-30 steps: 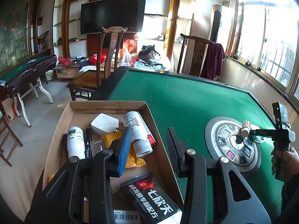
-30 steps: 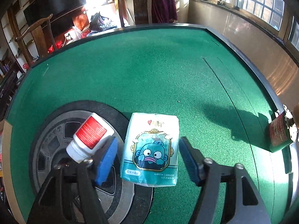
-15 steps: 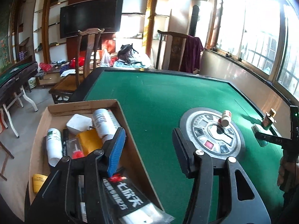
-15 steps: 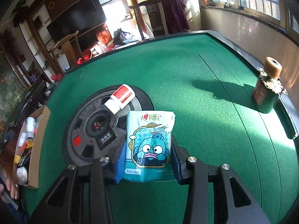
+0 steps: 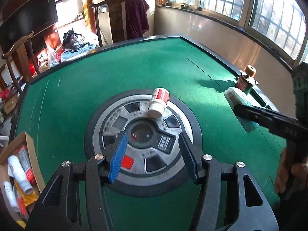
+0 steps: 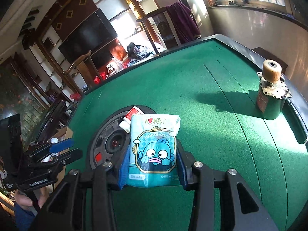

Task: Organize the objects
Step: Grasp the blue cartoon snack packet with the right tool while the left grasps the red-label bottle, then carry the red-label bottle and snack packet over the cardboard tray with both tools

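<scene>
Tissue pack (image 6: pixel 154 150) pinched upright in right hand-held gripper (image 6: pixel 153 165), clear of the green surface (image 6: pixel 211 134). Best kept level, carried left to box (image 6: pixel 64 134). Left hand-held gripper (image 5: pixel 154 156) spread, empty, near bottle (image 5: pixel 158 103).

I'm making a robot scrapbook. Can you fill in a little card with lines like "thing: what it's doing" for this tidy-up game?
right gripper: shut on the tissue pack, lifted off the table
left gripper: open, empty, over the round centre panel
white bottle: lying on its side on the panel's far part
green can: upright near the table's edge
cardboard box: at the table's side, holding bottles and packets
table: green felt
</scene>
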Demonstrator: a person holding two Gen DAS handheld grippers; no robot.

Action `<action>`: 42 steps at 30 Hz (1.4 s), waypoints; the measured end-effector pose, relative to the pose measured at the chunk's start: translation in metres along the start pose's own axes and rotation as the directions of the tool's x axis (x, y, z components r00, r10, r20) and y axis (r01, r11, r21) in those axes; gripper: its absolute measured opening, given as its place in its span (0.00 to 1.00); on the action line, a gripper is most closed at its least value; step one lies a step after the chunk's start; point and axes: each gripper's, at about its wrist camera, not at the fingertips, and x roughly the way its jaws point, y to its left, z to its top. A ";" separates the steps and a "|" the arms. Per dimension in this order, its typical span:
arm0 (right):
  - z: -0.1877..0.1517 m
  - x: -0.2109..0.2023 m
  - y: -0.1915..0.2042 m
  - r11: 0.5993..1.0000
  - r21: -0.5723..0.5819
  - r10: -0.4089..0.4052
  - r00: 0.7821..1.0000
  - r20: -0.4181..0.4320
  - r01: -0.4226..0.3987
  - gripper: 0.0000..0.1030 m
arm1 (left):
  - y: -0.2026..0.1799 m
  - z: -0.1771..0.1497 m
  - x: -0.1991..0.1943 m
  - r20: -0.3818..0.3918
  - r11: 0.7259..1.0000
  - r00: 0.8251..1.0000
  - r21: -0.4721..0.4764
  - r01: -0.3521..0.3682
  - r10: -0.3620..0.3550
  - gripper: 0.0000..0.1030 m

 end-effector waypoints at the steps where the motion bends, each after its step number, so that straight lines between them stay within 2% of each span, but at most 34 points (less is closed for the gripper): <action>1: 0.001 -0.001 -0.001 1.000 0.007 0.004 1.000 0.002 -0.004 0.41 | -0.004 0.008 0.007 -0.013 1.000 1.000 0.010 -0.006 0.006 0.54; 3: 0.001 0.000 -0.005 0.999 0.029 0.016 1.000 0.000 -0.016 0.41 | -0.007 0.025 0.026 -0.063 1.000 0.998 0.012 -0.012 0.012 0.54; 8: 0.001 0.007 -0.018 0.995 0.087 0.059 0.998 -0.029 -0.057 0.41 | -0.006 0.052 0.065 -0.123 0.998 0.991 -0.010 -0.063 0.061 0.54; 12: 0.003 0.007 -0.022 0.992 0.109 0.073 0.997 -0.027 -0.070 0.41 | -0.008 0.058 0.089 -0.162 0.999 0.987 -0.048 -0.004 -0.004 0.54; 21: 0.001 0.013 -0.025 0.989 0.133 0.075 0.996 -0.041 -0.068 0.41 | -0.019 0.061 0.128 -0.200 0.998 0.978 -0.009 -0.060 0.057 0.53; 22: 0.001 0.013 -0.025 0.989 0.132 0.072 0.997 -0.042 -0.066 0.41 | -0.018 0.061 0.129 -0.198 0.998 0.978 -0.012 -0.067 0.063 0.47; 23: 0.001 0.013 -0.025 0.989 0.132 0.069 0.997 -0.041 -0.063 0.41 | -0.017 0.059 0.131 -0.198 0.998 0.979 -0.020 -0.060 0.055 0.37; 24: 0.001 0.013 -0.025 0.989 0.132 0.066 0.997 -0.041 -0.060 0.41 | -0.016 0.057 0.133 -0.204 0.998 0.978 -0.023 -0.059 0.053 0.33; 25: 0.000 0.014 -0.025 0.990 0.130 0.063 0.997 -0.043 -0.056 0.41 | -0.016 0.055 0.135 -0.202 0.997 0.977 -0.027 -0.070 0.063 0.33; 32: -0.004 0.016 -0.018 0.995 0.095 0.044 0.998 -0.051 -0.039 0.41 | -0.005 0.029 0.114 -0.140 0.985 0.983 -0.114 -0.132 0.116 0.33; 42: -0.022 0.032 0.015 0.999 -0.028 0.020 0.995 -0.102 -0.023 0.41 | 0.004 -0.045 0.048 -0.056 0.977 0.984 -0.122 -0.175 0.169 0.33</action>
